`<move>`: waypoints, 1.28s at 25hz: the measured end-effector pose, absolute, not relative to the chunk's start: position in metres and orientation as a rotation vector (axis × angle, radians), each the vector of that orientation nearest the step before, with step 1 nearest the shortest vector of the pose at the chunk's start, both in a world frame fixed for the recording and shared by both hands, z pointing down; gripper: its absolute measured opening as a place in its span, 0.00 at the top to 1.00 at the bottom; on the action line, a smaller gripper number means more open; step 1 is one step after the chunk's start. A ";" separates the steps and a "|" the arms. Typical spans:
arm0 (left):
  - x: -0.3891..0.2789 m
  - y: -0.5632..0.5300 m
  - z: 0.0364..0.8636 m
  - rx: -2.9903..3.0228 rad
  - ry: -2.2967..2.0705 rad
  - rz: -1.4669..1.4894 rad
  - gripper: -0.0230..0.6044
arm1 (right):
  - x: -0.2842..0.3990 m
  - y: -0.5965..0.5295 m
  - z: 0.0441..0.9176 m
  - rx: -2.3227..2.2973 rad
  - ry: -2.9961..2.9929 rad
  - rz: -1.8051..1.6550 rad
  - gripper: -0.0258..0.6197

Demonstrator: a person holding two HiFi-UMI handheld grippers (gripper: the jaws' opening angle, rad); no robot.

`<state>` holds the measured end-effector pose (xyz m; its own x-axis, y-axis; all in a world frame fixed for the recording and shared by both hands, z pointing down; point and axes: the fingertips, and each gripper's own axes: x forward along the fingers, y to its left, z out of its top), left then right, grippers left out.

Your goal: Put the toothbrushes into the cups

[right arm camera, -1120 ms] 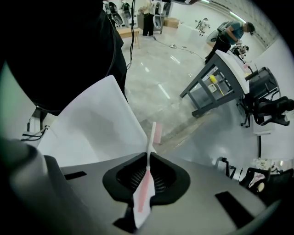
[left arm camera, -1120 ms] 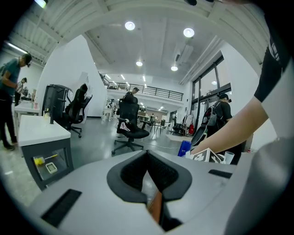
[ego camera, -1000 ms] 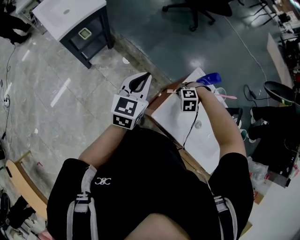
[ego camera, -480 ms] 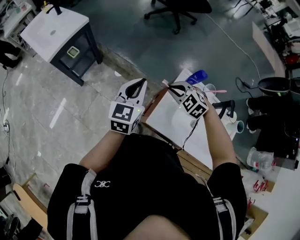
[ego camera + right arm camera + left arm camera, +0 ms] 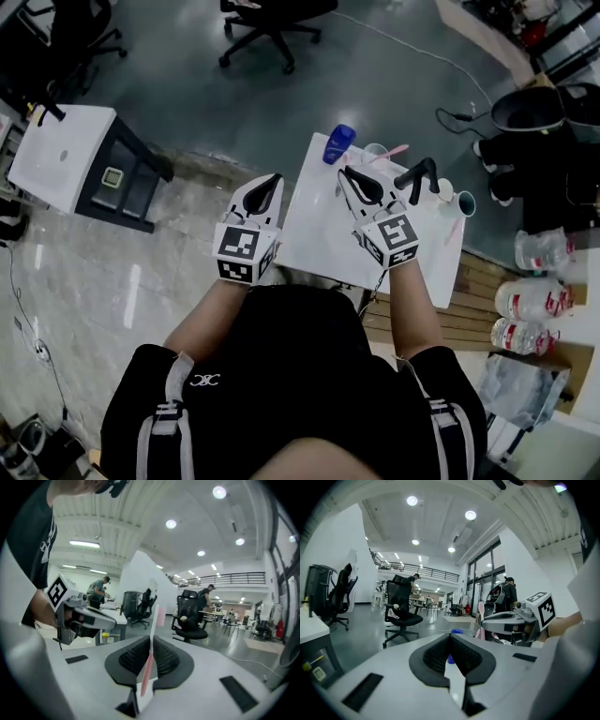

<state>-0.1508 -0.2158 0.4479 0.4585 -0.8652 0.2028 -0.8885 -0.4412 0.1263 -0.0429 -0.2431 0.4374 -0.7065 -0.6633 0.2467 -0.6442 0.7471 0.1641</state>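
Gripping a pink toothbrush (image 5: 146,669) in the right tongs (image 5: 151,639), bristles up (handle pinched between the pads), over the white table (image 5: 319,225). Holding the left tongs (image 5: 450,637) clenched on nothing, just off the table's left edge.

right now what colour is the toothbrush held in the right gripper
Pink with a white neck; the toothbrush shows best in the right gripper view.

Black shirt (image 5: 291,375), grey shoulder straps (image 5: 167,412); left gripper (image 5: 274,178), right gripper (image 5: 345,172) white, black fingers (image 5: 432,656), marker cubes (image 5: 244,255).
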 end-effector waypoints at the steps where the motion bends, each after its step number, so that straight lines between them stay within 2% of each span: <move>1: -0.139 -0.218 0.447 2.518 -1.488 0.165 0.94 | -0.029 -0.243 0.431 1.099 -2.662 -0.089 0.90; 15: 0.021 -0.232 0.435 2.778 -1.053 0.195 0.94 | 0.159 -0.216 0.391 2.062 -2.388 -0.108 0.90; 32: 0.127 -0.236 0.422 2.810 -0.996 0.233 0.94 | 0.338 -0.228 0.381 2.559 -2.022 -0.183 0.90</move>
